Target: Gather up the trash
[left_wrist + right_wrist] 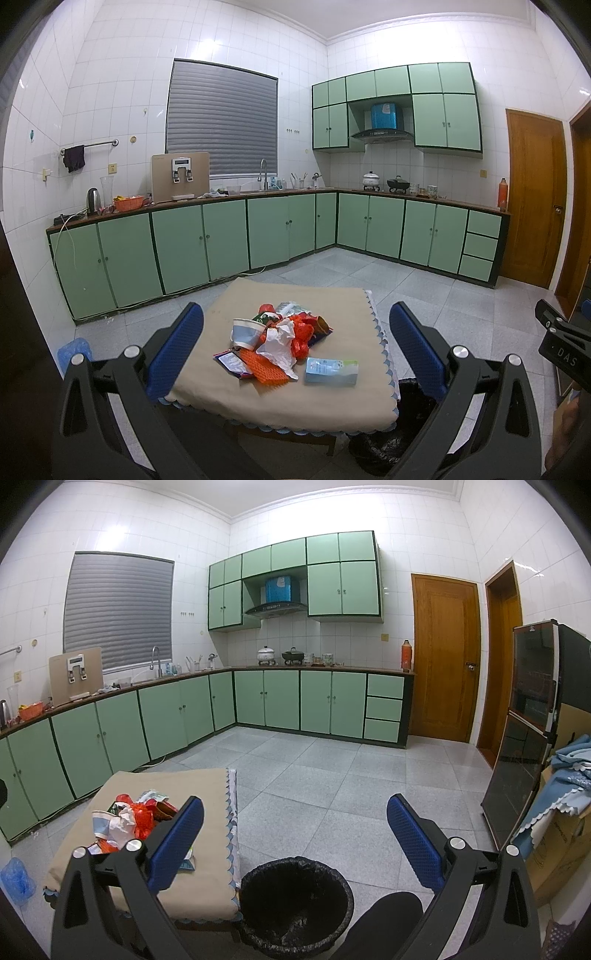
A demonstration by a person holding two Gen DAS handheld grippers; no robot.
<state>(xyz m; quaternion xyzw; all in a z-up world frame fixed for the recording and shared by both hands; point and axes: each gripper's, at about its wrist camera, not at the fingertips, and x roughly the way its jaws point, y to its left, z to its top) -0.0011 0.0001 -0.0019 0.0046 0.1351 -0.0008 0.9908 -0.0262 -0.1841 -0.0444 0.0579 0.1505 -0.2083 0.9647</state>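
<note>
Jaws wide on both; left gripper (pixel 295 343) above trash pile (pixel 280 336), right gripper (pixel 295 840) above bin (pixel 295 904).

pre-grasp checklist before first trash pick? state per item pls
1. Left gripper open and empty: ok.
2. Right gripper open and empty: ok.
3. Trash pile framed between the left fingers: ok.
4. Bin lined with a black bag, mouth open, standing beside the table: ok.
5. Light blue carton lies apart from the pile, nothing on top of it: ok.
6. Paper cup free of the white wrapper: cannot tell, they touch.
</note>
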